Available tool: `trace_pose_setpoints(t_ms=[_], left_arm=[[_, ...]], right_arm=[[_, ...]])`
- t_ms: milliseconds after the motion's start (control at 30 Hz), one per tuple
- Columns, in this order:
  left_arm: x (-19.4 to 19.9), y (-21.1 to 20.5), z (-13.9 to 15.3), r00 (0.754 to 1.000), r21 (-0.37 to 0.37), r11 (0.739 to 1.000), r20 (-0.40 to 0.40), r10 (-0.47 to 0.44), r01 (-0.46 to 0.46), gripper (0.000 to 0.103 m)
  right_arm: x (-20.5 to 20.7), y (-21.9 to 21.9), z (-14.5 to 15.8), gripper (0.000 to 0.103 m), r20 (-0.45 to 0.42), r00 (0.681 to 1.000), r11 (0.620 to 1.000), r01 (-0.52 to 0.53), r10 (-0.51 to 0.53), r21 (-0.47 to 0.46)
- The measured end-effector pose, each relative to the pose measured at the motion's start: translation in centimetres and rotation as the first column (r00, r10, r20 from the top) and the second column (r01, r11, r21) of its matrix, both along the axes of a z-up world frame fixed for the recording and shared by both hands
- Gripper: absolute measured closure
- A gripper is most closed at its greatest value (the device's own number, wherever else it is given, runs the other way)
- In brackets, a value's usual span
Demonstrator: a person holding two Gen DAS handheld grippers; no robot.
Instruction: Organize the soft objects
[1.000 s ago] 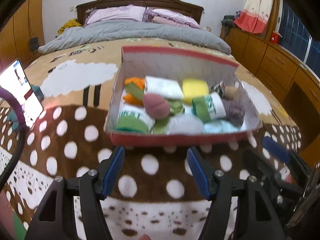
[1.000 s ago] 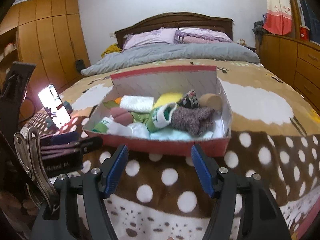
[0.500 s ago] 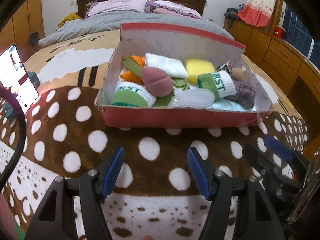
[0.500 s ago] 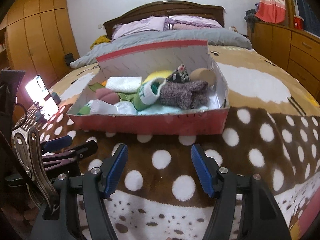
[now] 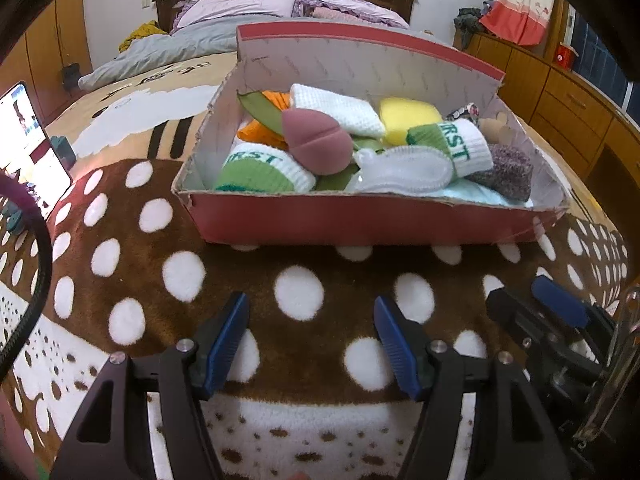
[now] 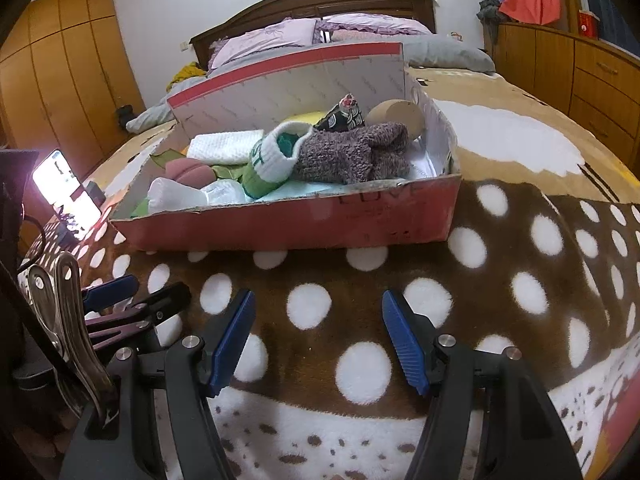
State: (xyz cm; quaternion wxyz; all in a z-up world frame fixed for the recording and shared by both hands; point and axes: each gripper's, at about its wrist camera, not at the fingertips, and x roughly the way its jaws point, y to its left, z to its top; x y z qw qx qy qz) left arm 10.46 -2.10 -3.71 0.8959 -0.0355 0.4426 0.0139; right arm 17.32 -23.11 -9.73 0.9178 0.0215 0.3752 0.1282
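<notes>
Closer now, the red cardboard box (image 5: 360,220) fills more of both views than a second ago, since I have lowered both grippers toward it. It sits on the spotted blanket (image 5: 180,276), packed with socks, a white cloth (image 5: 340,108), a yellow sponge (image 5: 408,118) and a mauve sponge (image 5: 314,140). My left gripper (image 5: 310,340) and right gripper (image 6: 318,342) hang empty, jaws apart, at 6 o'clock of the box. I should pick one top item, probably the purple fuzzy sock (image 6: 352,156), and descend straight over it.

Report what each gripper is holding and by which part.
Nothing. The left gripper and right gripper both have open, empty jaws above the brown white-spotted blanket.
</notes>
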Motion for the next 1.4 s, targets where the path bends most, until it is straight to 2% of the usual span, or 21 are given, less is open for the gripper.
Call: trace_pose_setpoints(t_ms=[1400], left_arm=[[0.26,0.05,-0.57,1.0,0.005,1.0,-0.014,0.006,-0.006,0.034]], right_arm=[[0.17,-0.16,-0.54,0.036,-0.02,1.0,1.0,0.015,-0.015,0.007]])
